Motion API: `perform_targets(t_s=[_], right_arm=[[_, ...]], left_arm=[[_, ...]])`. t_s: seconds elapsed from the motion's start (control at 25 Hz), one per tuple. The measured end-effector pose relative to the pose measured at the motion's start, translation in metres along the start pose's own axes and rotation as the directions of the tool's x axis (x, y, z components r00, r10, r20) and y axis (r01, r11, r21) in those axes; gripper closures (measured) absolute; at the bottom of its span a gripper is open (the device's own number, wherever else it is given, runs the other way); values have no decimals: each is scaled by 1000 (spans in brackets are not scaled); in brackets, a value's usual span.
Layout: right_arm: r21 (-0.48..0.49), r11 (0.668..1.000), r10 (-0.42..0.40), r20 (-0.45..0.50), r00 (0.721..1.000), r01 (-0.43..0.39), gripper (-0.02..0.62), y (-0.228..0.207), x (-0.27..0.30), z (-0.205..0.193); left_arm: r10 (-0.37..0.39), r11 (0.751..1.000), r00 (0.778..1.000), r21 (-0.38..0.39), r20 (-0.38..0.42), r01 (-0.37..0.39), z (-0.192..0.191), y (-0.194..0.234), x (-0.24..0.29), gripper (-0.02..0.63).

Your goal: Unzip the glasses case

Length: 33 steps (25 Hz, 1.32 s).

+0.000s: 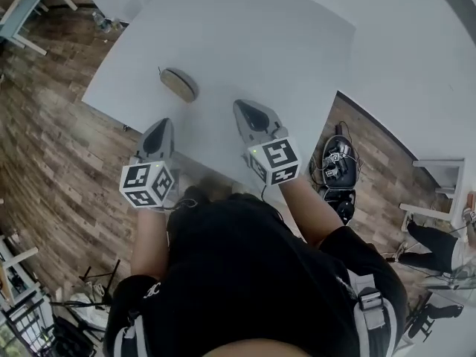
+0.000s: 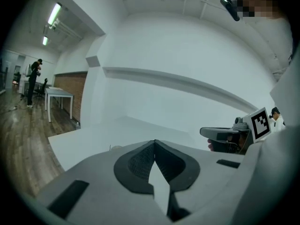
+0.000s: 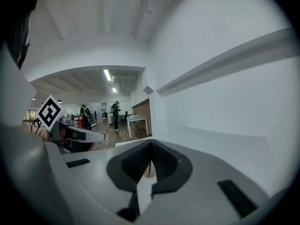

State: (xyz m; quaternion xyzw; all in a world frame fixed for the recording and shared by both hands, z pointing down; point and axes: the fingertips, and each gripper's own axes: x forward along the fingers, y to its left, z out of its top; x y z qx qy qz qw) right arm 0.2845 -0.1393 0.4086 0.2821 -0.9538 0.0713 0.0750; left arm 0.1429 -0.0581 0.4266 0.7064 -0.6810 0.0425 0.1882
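The glasses case (image 1: 178, 84) lies on the table (image 1: 253, 36), toward the person's side. Nearer the person than the case and slightly left, apart from it, is the left gripper (image 1: 164, 121); to the case's right is the right gripper (image 1: 239, 104). Far right of the case, electronic gear (image 1: 338, 171) sits on the floor.

Open-plan office: white desks (image 3: 137, 118), strip lights (image 3: 107, 75)
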Motion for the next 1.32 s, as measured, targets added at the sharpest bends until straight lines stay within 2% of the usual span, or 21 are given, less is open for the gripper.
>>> perform_targets(t_s=[0.16, 0.48, 1.08, 1.32], right_arm=[[11, 999, 40, 10, 999, -40, 583, -1, -14, 2], [2, 998, 58, 9, 998, -58, 583, 8, -19, 4], [-11, 995, 100, -37, 994, -101, 583, 30, -4, -6], [-3, 995, 97, -63, 993, -98, 583, 39, 3, -14]], left_arm=[[49, 998, 999, 37, -7, -49, 2, -18, -10, 604], [64, 997, 998, 51, 2, -64, 6, -25, -22, 604], [104, 994, 994, 30, -24, -103, -11, 5, -29, 604], [126, 992, 992, 15, -6, -126, -12, 19, -40, 604]])
